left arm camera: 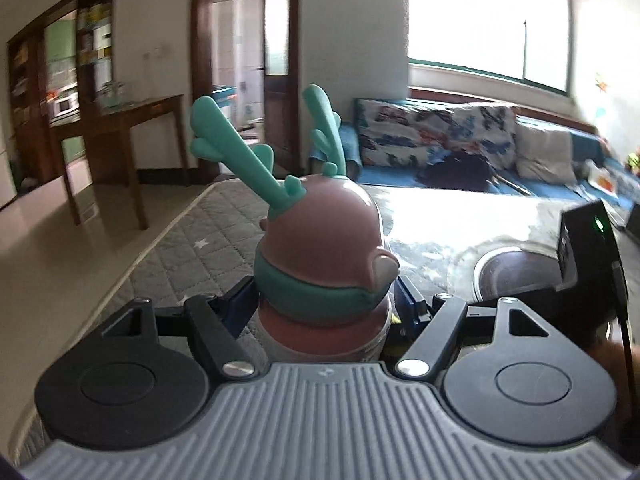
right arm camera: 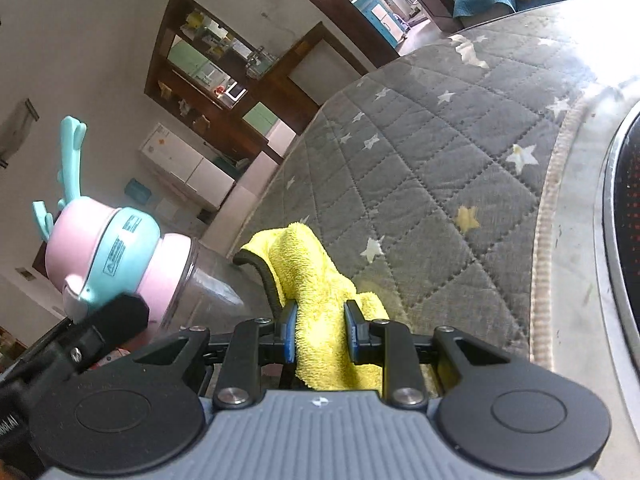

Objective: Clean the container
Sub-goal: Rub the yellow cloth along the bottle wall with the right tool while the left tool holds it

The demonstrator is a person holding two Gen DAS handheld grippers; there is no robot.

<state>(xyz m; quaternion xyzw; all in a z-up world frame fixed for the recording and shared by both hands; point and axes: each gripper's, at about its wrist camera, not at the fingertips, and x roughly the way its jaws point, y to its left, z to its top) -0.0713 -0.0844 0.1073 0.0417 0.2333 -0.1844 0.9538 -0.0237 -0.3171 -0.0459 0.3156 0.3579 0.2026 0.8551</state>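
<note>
The container is a clear bottle [right arm camera: 208,284] with a pink lid [left arm camera: 320,232] that has a teal band and teal antlers [left arm camera: 236,152]. My left gripper [left arm camera: 324,308] is shut on the bottle just below the lid and holds it upright above the mat. In the right wrist view the lid [right arm camera: 100,256] shows at the left, tilted, with the left gripper under it. My right gripper [right arm camera: 320,332] is shut on a yellow cloth [right arm camera: 316,280], which hangs beside the bottle's clear body.
A grey quilted mat with stars [right arm camera: 440,168] covers the table. A round metal-rimmed dark object [left arm camera: 516,276] sits at the right; it also shows in the right wrist view [right arm camera: 628,216]. A black device [left arm camera: 584,248] is near it. A sofa [left arm camera: 480,148] stands beyond.
</note>
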